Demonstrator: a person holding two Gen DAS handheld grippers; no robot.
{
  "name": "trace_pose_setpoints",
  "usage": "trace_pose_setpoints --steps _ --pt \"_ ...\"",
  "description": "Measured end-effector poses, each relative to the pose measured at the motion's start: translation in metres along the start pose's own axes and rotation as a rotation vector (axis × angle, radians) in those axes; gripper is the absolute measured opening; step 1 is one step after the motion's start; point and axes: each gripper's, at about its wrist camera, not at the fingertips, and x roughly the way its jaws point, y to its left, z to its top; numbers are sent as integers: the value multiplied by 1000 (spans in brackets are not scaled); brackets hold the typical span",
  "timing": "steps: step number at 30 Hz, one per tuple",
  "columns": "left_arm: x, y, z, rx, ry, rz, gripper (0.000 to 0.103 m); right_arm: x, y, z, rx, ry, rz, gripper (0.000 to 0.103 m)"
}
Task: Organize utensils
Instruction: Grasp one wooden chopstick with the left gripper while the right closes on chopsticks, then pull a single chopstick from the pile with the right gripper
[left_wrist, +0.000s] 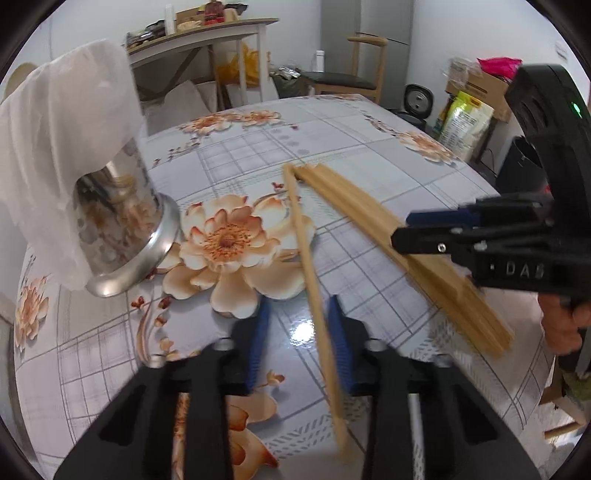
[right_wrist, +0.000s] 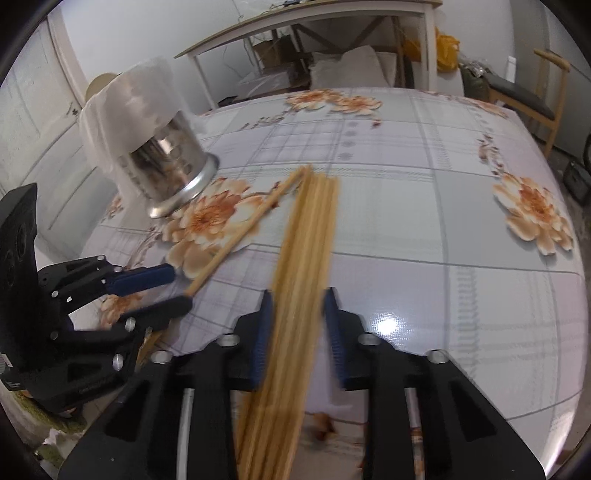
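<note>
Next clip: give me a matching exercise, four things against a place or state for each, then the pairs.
1. single chopstick
2. chopstick bundle
3. steel holder
4. tablecloth

a. draped with white cloth
b. between the right gripper's fingers
c. printed with orange flowers
d. between the left gripper's fingers

Pairs: 1-d, 2-b, 3-a, 4-c

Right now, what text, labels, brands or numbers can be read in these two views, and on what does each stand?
"DAB": raised letters on the black body of the right gripper, seen from the left wrist; the last letter is partly blurred.
Yellow-green bag on the floor behind the table: printed text, too small to read.
Cardboard box above it: markings, too blurred to read.
Left gripper body, right wrist view: no readable lettering.
Chopsticks, metal holder, tablecloth: no text.
</note>
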Motion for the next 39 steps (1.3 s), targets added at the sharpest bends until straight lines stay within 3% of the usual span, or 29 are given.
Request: trace_pose_setpoints --steps 3,11,18,24,27,32,39 --pt "-4 8 -5 -67 0 -27 8 1 9 -2 -4 2 18 18" --pt "-19 24 -27 -331 13 -111 7 -1 25 -13 18 21 56 16" --pt "-40 15 -53 -448 13 -142 7 -7 40 -30 39 30 89 14" --pt "-46 17 -64 -491 -3 -138 6 -14 35 -36 89 16 63 9" --pt "-45 20 -63 -492 -7 -138 6 -17 24 -35 111 -3 10 9" --pt "-44 21 -63 -477 -12 -138 7 -21 2 -35 187 -18 -3 13" --pt "-36 28 -60 -519 53 -272 7 -25 -2 -35 187 -22 1 15"
